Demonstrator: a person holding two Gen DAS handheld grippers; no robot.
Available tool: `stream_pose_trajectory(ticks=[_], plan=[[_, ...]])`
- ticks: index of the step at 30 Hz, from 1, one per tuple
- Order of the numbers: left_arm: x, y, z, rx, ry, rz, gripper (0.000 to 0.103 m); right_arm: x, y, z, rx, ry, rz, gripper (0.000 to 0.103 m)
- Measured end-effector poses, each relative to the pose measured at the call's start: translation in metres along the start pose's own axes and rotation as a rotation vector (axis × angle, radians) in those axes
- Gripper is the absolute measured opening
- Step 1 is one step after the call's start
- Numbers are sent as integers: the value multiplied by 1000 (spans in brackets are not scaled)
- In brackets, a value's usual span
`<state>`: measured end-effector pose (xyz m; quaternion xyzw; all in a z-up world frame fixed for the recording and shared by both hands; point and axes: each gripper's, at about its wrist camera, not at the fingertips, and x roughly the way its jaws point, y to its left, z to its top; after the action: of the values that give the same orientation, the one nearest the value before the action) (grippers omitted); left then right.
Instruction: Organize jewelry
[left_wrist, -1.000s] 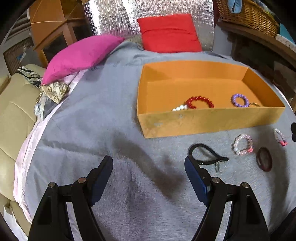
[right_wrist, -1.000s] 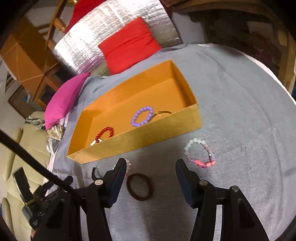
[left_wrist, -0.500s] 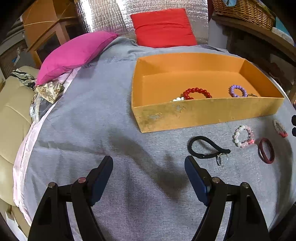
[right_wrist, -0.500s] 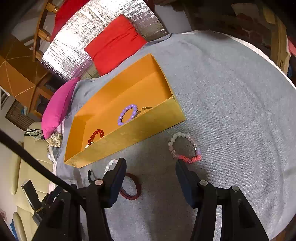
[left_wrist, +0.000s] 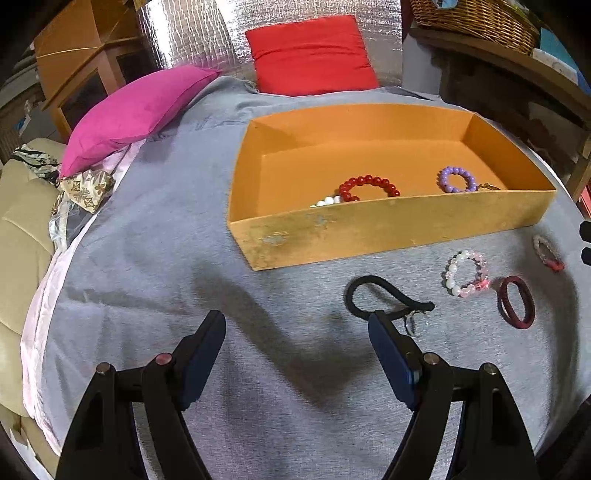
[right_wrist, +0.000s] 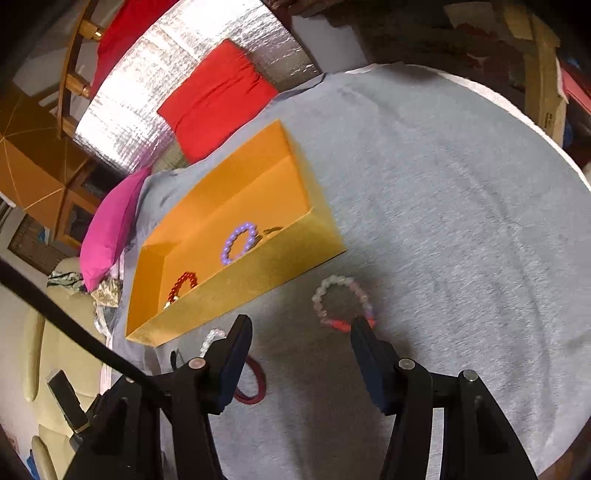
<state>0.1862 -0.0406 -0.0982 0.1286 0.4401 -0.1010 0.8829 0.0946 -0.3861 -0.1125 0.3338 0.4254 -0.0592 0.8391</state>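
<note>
Item one, our right gripper (right_wrist: 299, 338): jaws spread wide, holding nothing, poised low over the grey cloth (right_wrist: 461, 206). Its right finger sits at the coral-red end of a pale beaded bracelet (right_wrist: 341, 301), which lies flat just outside the near wall of the orange box (right_wrist: 258, 280). Whether the finger touches the beads we cannot tell.

Item two, our left gripper (left_wrist: 297, 336): likewise wide and empty, over bare cloth. Its right finger stands just beside a black hair tie (left_wrist: 384, 295), a small metal ring next to it.

Loose on the cloth: a pink-and-white bracelet (left_wrist: 466, 273), a maroon hair band (left_wrist: 516, 301), and the pale bracelet with the red section at the far right.

Already in the box: a red bead bracelet (left_wrist: 369, 186), a few white beads beside it, a purple bead bracelet (left_wrist: 457, 179) and a small gold-coloured piece, too small to identify.

Handling, in our judgement: the beaded bracelets are light, strung on cord that is probably elastic, limp as a whole though each bead is hard and smooth. Round beads may roll out from between flat pads, so we would close across one side of the loop, pinching two or three beads against the cloth, not spanning the ring. The soft cloth gives a little, which should help the fingers get under. Hair ties are soft and forgiving.

Beyond: a red cushion (left_wrist: 310, 55) and a magenta cushion (left_wrist: 136, 110).
</note>
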Motion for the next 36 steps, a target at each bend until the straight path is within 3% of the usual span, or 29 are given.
stream_pose_trajectory(ticks=[13, 36], plan=[[5, -7, 2, 20, 12, -4, 80, -5, -26, 6, 48, -1, -44, 60], [16, -13, 17, -31, 34, -82, 80, 14, -23, 7, 31, 40, -81, 60]])
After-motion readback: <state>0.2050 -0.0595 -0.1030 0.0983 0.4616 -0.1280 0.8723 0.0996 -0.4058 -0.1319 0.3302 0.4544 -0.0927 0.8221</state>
